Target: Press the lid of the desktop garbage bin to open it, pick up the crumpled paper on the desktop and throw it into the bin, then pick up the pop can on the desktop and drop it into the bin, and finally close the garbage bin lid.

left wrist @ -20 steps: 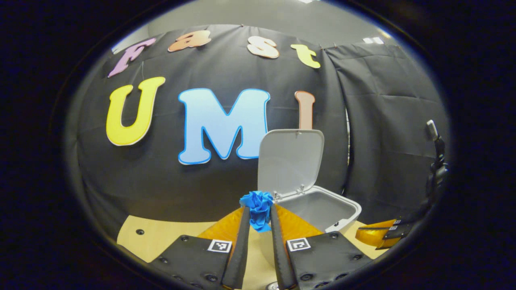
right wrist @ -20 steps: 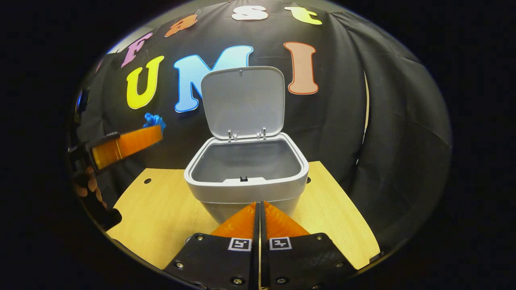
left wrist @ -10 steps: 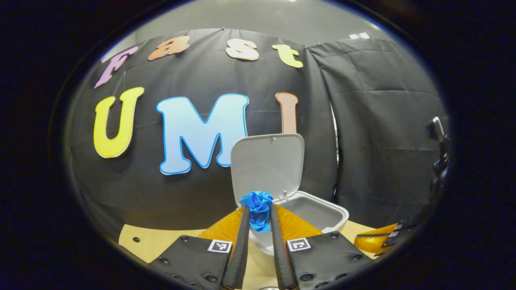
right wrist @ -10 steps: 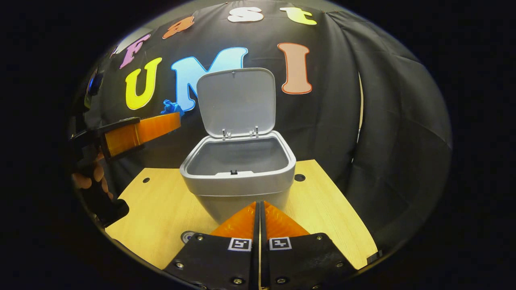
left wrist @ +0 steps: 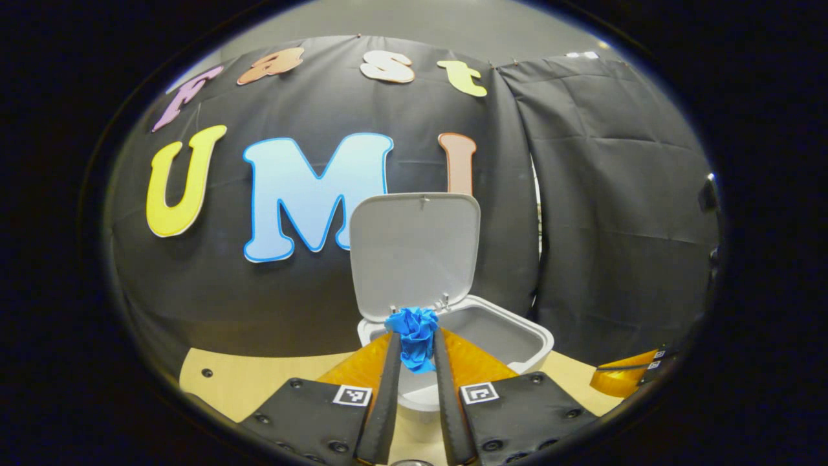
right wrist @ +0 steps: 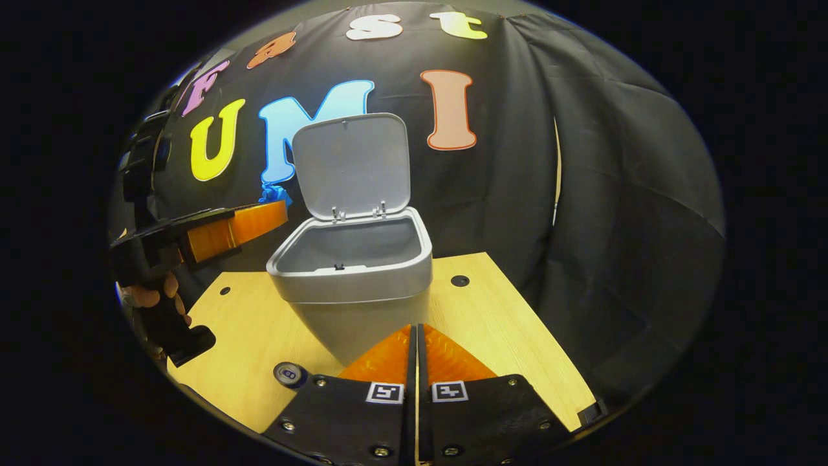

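The left tongs [left wrist: 414, 343] pinch the blue crumpled paper [left wrist: 414, 333] in the air, just beside the rim of the grey garbage bin [right wrist: 352, 285], whose lid [right wrist: 352, 165] stands upright. The right tongs [right wrist: 416, 343] are pressed together, empty. The pop can [right wrist: 289, 373] stands near the counter's [right wrist: 504, 336] front edge.

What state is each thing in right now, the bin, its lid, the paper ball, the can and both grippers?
Grey plastic desktop bin: upright on the wooden desktop, nothing seen inside.
Grey hinged lid: raised, standing open.
Blue crumpled paper: pinched, held in the air near the bin's rim.
Pop can: upright on the desktop, untouched.
Left gripper: shut on the paper.
Right gripper: shut, holding nothing.
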`<state>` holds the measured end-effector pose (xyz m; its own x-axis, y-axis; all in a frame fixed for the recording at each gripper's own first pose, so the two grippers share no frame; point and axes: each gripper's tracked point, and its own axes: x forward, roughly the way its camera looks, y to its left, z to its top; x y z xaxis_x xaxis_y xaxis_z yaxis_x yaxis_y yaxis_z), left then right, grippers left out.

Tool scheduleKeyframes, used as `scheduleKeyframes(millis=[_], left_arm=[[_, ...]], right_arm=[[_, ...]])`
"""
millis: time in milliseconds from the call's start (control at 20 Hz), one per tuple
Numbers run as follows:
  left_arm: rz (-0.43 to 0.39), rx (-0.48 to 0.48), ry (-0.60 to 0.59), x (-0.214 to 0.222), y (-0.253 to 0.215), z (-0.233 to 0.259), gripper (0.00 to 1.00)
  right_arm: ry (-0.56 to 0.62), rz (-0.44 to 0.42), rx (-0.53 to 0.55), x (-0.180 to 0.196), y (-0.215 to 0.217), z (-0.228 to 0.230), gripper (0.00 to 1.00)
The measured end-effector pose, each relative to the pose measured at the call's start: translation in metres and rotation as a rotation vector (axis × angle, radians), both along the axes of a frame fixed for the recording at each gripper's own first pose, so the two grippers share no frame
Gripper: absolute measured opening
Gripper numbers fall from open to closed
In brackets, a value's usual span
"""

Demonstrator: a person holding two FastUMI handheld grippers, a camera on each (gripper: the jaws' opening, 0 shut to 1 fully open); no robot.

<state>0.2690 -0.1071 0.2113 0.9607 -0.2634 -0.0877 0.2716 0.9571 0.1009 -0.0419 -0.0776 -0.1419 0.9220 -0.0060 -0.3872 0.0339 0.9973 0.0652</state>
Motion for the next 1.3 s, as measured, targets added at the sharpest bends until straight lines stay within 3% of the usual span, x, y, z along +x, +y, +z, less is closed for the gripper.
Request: scheduleKeyframes(millis=[200, 350, 400, 550, 750, 1300], left_arm=[[0.023, 0.029, -0.02, 0.004, -0.007, 0.002, 0.96], [0.015, 0.03, -0.032, 0.003, -0.011, 0.005, 0.99], [0.015, 0.032, -0.032, 0.004, -0.011, 0.005, 0.94], [0.023, 0.032, -0.032, 0.004, -0.008, 0.005, 0.94], [0.047, 0.031, -0.036, 0.004, 0.007, 0.007, 0.99], [0.214, 0.011, -0.045, -0.015, 0.102, 0.013, 0.99]], right_arm=[[0.008, -0.015, 0.004, -0.003, -0.01, -0.003, 0.02], [0.012, -0.019, 0.008, -0.002, -0.014, -0.006, 0.02], [0.014, -0.018, 0.009, -0.001, -0.013, -0.006, 0.02], [0.018, -0.007, 0.008, 0.002, -0.01, -0.009, 0.02], [0.024, 0.016, 0.009, 0.009, -0.001, -0.011, 0.02], [0.044, 0.145, -0.006, 0.026, 0.055, -0.014, 0.02]])
